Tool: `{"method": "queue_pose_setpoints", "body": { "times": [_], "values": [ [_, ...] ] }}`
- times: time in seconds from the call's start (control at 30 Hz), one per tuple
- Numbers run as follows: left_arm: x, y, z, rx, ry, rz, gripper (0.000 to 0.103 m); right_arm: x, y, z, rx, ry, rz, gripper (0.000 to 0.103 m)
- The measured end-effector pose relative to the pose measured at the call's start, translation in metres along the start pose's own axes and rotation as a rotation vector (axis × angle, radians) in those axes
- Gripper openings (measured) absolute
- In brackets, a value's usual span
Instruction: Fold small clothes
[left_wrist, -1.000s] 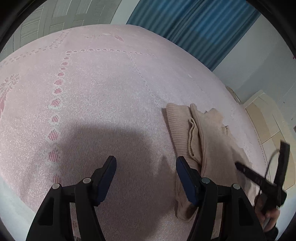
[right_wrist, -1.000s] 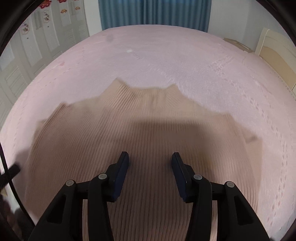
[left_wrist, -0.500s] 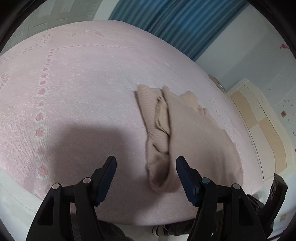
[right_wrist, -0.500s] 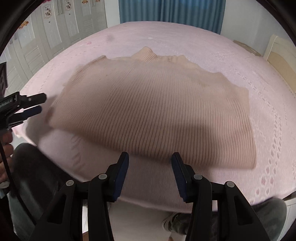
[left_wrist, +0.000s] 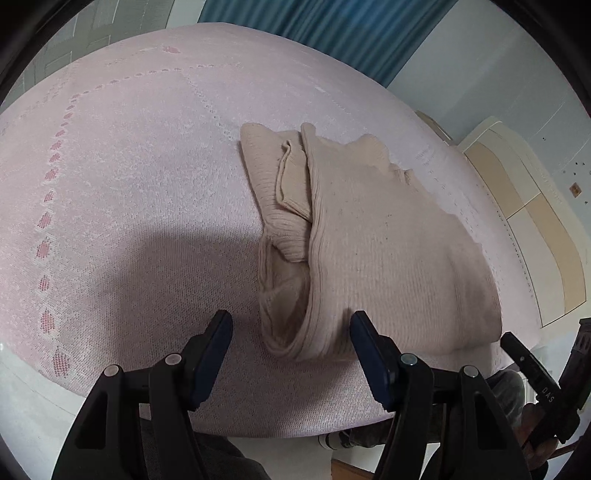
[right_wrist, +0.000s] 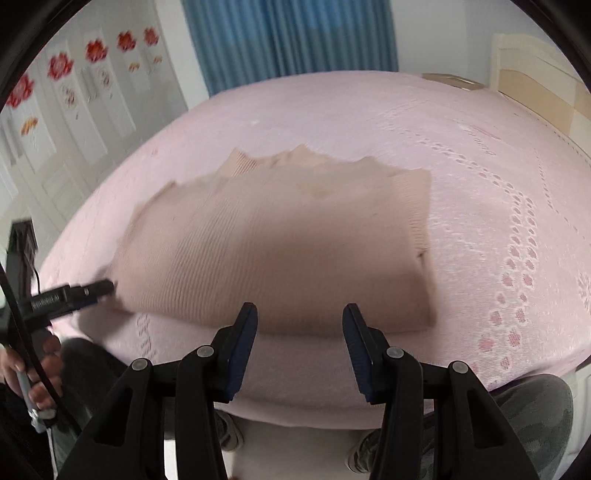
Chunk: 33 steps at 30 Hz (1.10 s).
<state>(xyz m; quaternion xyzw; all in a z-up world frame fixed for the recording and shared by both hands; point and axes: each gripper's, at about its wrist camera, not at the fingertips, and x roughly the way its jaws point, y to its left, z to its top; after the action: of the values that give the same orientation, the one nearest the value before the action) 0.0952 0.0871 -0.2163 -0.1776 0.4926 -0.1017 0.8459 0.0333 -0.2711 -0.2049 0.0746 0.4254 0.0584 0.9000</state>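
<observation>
- My left gripper (left_wrist: 291, 354) hangs wide open with nothing between its fingers, just short of the sweater's near left corner.
- My right gripper (right_wrist: 300, 343) is spread about as wide and also holds nothing, with the sweater's near edge just ahead of its tips.
- One sweater (left_wrist: 376, 236), beige and ribbed, lies folded on the pink bed (left_wrist: 140, 177); from my left gripper it sits ahead and to the right, from my right gripper it sits straight ahead.
- One sleeve (left_wrist: 284, 192) lies doubled along the sweater's left side, ahead of my left gripper.
- Two grippers in all; each shows at the edge of the other's view, the left one (right_wrist: 70, 295) with its tips touching or just beside the sweater's left corner.
- Half a second ago my left gripper stood farther back; it has come in closer, and the sweater now fills more of its view.
- My right gripper has swung round, so the sweater sits more to its left than before.
- Both grippers point forward and down over the near bed edge.
</observation>
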Motion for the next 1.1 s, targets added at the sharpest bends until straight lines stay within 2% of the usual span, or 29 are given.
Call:
{"method": "queue_pose_setpoints", "body": {
  "times": [0.07, 0.2, 0.5, 0.67, 0.73, 0.8, 0.97, 1.1],
  "values": [
    [0.004, -0.006, 0.004, 0.012, -0.003, 0.007, 0.063, 0.001, -0.01, 0.0, 0.031, -0.016, 0.04, 0.047],
    [0.014, -0.01, 0.009, 0.02, -0.001, 0.007, 0.061, 0.008, -0.024, -0.003, 0.081, 0.016, 0.12, 0.047],
    [0.032, -0.019, 0.029, 0.035, -0.006, 0.027, 0.06, 0.021, -0.019, -0.004, 0.045, 0.012, 0.11, 0.047],
    [0.034, -0.017, 0.036, 0.008, -0.014, 0.016, 0.06, 0.025, -0.021, -0.002, 0.054, 0.011, 0.122, 0.047],
    [0.031, -0.015, 0.035, 0.013, -0.012, 0.021, 0.056, 0.024, -0.022, -0.002, 0.058, 0.013, 0.128, 0.047],
    [0.027, -0.015, 0.032, 0.017, 0.001, 0.013, 0.047, 0.021, -0.024, -0.003, 0.066, 0.013, 0.138, 0.047],
    [0.027, -0.013, 0.028, -0.011, -0.004, -0.007, 0.045, 0.019, -0.025, -0.003, 0.075, 0.006, 0.154, 0.047],
    [0.031, -0.015, 0.036, -0.018, -0.005, 0.013, 0.044, 0.015, -0.026, -0.003, 0.073, -0.005, 0.154, 0.047]
  ]
}}
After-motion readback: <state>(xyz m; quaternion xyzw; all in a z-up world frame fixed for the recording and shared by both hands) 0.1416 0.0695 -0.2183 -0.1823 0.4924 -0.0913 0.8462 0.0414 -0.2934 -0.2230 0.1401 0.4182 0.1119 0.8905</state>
